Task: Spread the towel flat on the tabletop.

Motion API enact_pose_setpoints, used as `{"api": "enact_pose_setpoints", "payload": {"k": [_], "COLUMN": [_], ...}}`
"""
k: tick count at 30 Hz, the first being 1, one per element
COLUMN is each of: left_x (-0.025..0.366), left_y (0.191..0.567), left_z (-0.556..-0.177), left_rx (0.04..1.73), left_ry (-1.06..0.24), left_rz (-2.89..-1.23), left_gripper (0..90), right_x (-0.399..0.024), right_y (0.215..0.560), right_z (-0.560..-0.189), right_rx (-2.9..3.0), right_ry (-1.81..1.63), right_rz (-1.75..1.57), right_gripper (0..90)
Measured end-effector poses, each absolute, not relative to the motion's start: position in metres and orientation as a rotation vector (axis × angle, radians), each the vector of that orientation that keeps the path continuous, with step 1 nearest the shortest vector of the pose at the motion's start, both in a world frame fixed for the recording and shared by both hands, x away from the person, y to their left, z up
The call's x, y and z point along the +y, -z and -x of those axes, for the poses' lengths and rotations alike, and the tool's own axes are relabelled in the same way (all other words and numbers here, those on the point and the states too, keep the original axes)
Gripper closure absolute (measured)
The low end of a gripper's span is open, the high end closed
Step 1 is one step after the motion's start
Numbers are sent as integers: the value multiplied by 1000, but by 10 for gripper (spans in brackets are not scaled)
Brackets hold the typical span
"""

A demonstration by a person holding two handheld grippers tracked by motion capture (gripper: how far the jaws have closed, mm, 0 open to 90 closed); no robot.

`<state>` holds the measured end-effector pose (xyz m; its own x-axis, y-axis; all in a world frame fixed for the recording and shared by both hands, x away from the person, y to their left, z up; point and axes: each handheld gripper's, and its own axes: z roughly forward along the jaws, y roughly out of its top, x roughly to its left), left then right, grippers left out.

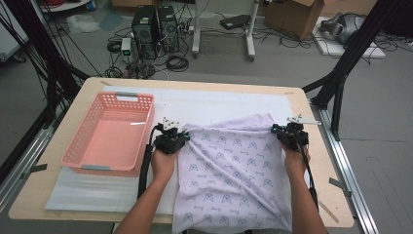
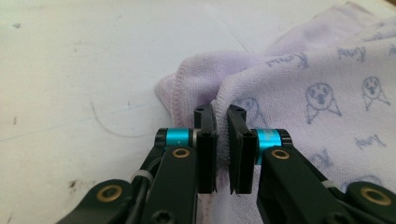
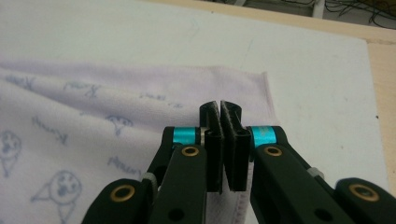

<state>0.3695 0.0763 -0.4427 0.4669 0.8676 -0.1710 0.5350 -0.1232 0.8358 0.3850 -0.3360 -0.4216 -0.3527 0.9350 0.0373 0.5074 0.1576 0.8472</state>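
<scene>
Left tongs (image 2: 222, 122) are pinched nearly shut on the towel (image 1: 234, 170), with a bunched fold of its hem squeezed between the pads; right tongs (image 3: 220, 116) are clamped tight on the hem near the other far corner, barely any gap showing; so it's one corner area per hand, which makes sense if you want to spread or fold the thing, since holding both ends of the same edge keeps it taut between them; from above you can see the left tongs (image 1: 170, 139) and right tongs (image 1: 291, 134) sitting well apart at the far edge of the cloth, creases running back from each grip; the towel lies on the white mat (image 1: 219, 102) on the counter (image 1: 87, 92), its near end hanging over the front edge by the person's forearms; the pink basket (image 1: 112, 134) sits just to the left, empty, probably where it ends up.
</scene>
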Motion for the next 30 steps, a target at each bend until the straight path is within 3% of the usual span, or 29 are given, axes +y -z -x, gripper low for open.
{"api": "enact_pose_setpoints", "payload": {"k": [1,3,6,13,22,30], "left_x": [76,76,75,80,89,81], "left_y": [443,441,438,434,444,452], "left_z": [-368,-363,-352,-323,-285,-279], "left_rx": [1172,1157,1103,1015,971,960], "left_ry": [-438,-391,-382,-342,-271,-217], "left_rz": [-1796,-1789,-1801,-1840,-1891,-1966], "left_gripper": [758,586,448,404,390,384], "right_x": [-336,-337,-337,-354,-352,-336], "right_y": [420,419,416,406,423,444], "right_z": [-385,-383,-372,-331,-275,-251], "right_rx": [1919,1919,1946,1996,2241,2349], "right_ry": [-1118,-1145,-1126,-1161,-1111,-983], "right_rz": [-1370,-1386,-1360,-1328,-1229,-1153], "right_gripper": [865,748,628,541,469,465]}}
